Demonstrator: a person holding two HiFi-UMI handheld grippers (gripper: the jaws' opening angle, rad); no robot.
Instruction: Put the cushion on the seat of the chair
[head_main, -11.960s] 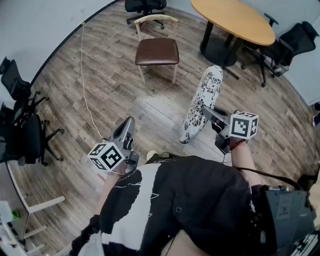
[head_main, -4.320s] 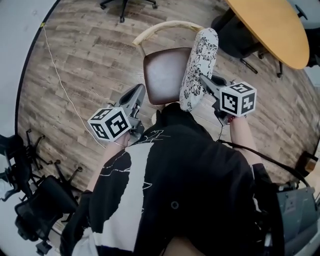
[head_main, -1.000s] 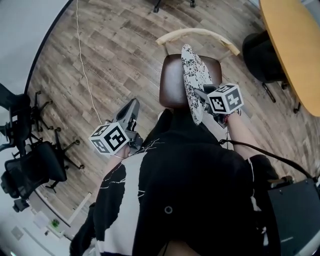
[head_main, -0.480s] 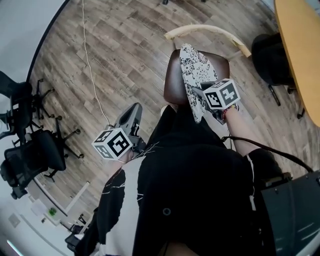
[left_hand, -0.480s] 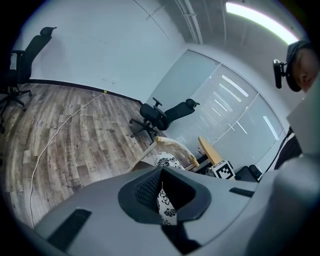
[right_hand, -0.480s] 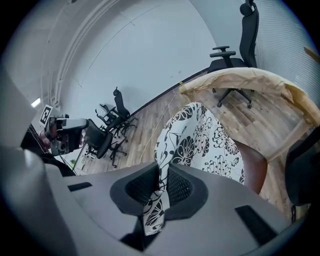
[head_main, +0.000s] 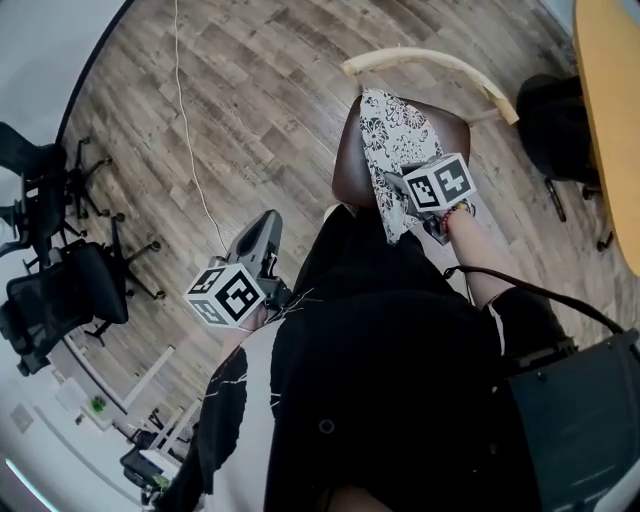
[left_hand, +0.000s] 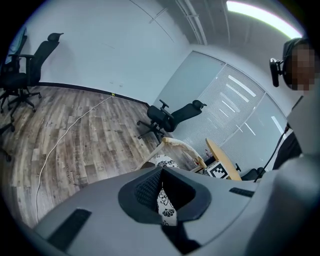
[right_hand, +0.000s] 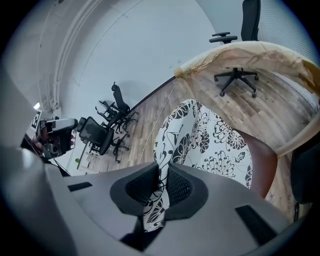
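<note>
The cushion (head_main: 393, 130) is white with a black flower print. It slants over the brown seat (head_main: 350, 160) of the wooden chair, its far end near the curved backrest (head_main: 430, 62). My right gripper (head_main: 392, 180) is shut on the cushion's near edge at the front of the seat. In the right gripper view the fabric (right_hand: 200, 135) is pinched in the right gripper (right_hand: 163, 187), with the seat (right_hand: 262, 170) below it. My left gripper (head_main: 268, 218) hangs left of the chair, shut and holding nothing. Through the left gripper's (left_hand: 165, 192) thin slit the cushion (left_hand: 162, 161) shows far off.
An orange round table (head_main: 610, 100) stands at the right with a black office chair (head_main: 555, 120) beside it. More black office chairs (head_main: 60, 290) stand at the left wall. A white cable (head_main: 195, 170) runs across the wood floor. My own body fills the lower part of the head view.
The right gripper has come down with the cushion, which now lies lower and flatter over the seat. The left gripper has sunk a little, still beside the chair.
</note>
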